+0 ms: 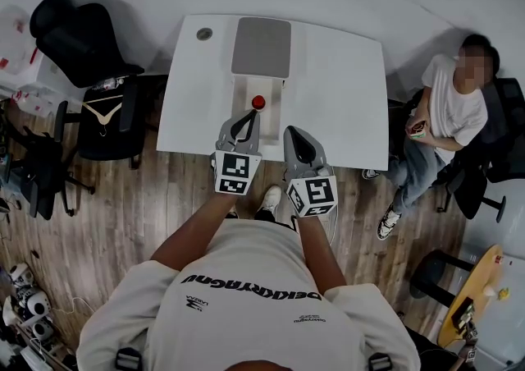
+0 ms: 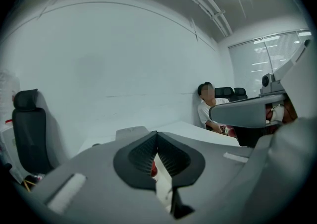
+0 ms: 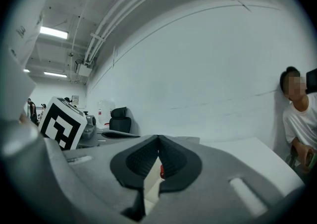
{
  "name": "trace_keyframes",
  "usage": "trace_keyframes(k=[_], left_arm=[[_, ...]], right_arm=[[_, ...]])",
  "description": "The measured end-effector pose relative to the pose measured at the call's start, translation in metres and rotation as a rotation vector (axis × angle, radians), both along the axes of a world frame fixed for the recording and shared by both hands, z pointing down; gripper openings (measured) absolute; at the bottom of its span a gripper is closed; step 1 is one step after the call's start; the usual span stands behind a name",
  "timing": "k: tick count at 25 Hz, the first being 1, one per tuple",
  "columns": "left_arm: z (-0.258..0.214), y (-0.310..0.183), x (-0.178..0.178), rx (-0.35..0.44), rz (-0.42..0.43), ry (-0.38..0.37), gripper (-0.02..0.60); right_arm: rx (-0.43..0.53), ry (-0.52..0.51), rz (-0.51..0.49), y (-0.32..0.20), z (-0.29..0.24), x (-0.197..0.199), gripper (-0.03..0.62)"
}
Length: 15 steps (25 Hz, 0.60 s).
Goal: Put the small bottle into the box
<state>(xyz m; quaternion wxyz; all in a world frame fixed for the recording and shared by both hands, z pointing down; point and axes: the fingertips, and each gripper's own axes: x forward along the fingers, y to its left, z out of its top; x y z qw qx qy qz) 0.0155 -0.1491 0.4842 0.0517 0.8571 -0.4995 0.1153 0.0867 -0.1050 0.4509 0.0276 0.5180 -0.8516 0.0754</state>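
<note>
From the head view I see the white table (image 1: pixel 344 82) ahead of me, with a pale open box (image 1: pixel 276 115) lying lengthwise on it and a grey flat panel (image 1: pixel 261 47) at the box's far end. The small bottle (image 1: pixel 258 102), of which only the red cap shows, sits within the box's outline, though I cannot tell from above how deep it stands. My left gripper (image 1: pixel 244 121) hangs over the near part of the box, its tips just short of the red cap, and my right gripper (image 1: pixel 297 138) is beside it, over the table at the box's right edge. A seated person (image 1: pixel 447 107) is off to the right of the table and a black chair (image 1: pixel 75 41) stands off to the left. In the left gripper view the two jaws meet at their tips with nothing between the pads. A sliver of red cap (image 2: pixel 153 169) and pale box (image 2: pixel 163 191) shows through the slit below them. In the right gripper view the jaws are likewise together and empty. The red cap (image 3: pixel 162 171) peeps through the gap, and the left gripper's marker cube (image 3: pixel 62 124) sits at the left.
</note>
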Motion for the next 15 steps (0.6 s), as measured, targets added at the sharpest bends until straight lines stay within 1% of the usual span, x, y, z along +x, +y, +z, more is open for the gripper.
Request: trace_keyframes(k=[15], left_arm=[[-0.022,0.014,-0.003,0.031,0.04,0.002,-0.011]], right_arm=[[0.015,-0.021,0.02,0.003,-0.014,0.0,0.0]])
